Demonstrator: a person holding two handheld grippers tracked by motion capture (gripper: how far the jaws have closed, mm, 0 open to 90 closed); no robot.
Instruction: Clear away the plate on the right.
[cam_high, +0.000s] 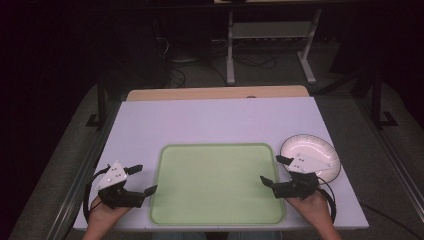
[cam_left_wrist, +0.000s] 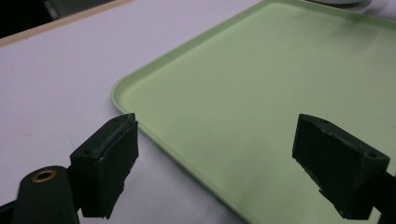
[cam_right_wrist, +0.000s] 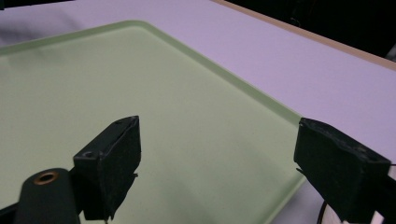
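A pale green tray lies bare on the white table, near its front edge. My left gripper rests at the tray's left side, open, jaws pointing toward the tray with nothing between them. In the left gripper view the tray's rounded corner lies just beyond the gripper. My right gripper sits at the tray's right edge, open and holding nothing. A white plate with a dark rim lies right behind it. The right gripper view has the tray's rim running between the wide-apart jaws of the gripper.
The white table top ends in a wooden strip at the far side. Beyond it stands a metal frame with cables on a dark floor. A person's hands come in from the bottom edge.
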